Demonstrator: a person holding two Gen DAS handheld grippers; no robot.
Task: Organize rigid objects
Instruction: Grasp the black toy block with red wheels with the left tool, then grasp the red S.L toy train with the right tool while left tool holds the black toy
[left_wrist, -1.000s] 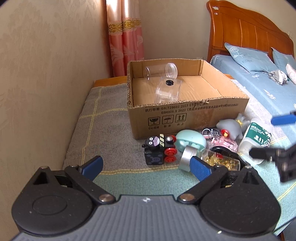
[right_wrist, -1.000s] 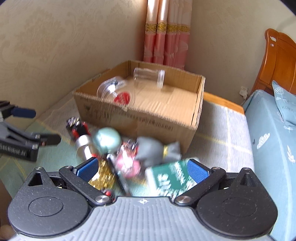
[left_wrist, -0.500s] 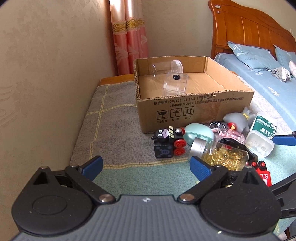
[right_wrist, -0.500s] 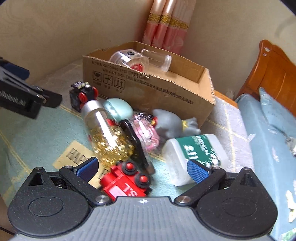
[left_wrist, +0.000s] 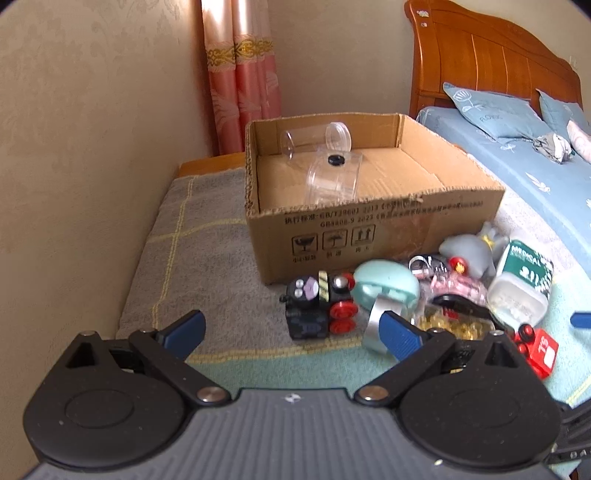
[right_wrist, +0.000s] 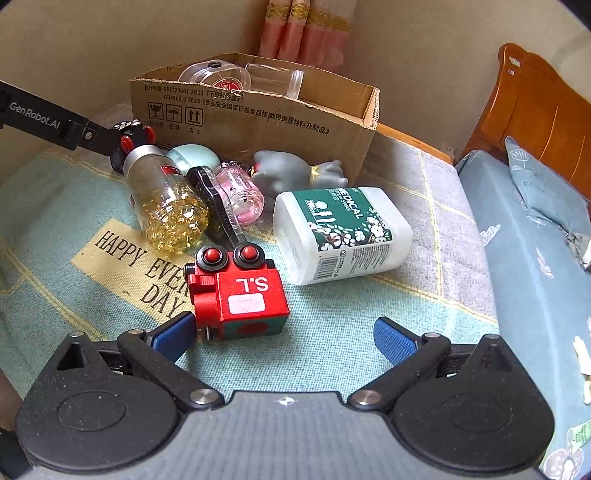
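A cardboard box (left_wrist: 373, 225) (right_wrist: 258, 122) stands on the mat with two clear plastic containers (left_wrist: 334, 177) inside. In front of it lies a heap: a black toy train (left_wrist: 319, 306), a mint-green case (left_wrist: 386, 284), a jar of gold pins (right_wrist: 166, 206), a pink toy (right_wrist: 240, 195), a grey figure (right_wrist: 291, 170), a white medical bottle (right_wrist: 340, 236) and a red toy block (right_wrist: 240, 295). My right gripper (right_wrist: 284, 336) is open, low over the mat, with the red block just ahead of its left finger. My left gripper (left_wrist: 291, 328) is open, just short of the black train.
A beige wall (left_wrist: 74, 147) closes the left side and a pink curtain (left_wrist: 240, 74) hangs behind the box. A bed with blue sheets (left_wrist: 535, 177) and a wooden headboard (left_wrist: 480, 59) lies to the right. The mat (right_wrist: 110, 258) reads "HAPPY EVERY DAY".
My right gripper has dropped and come closer to the heap, so the red toy block now sits right before its fingers. My left gripper shifted slightly nearer the black train.
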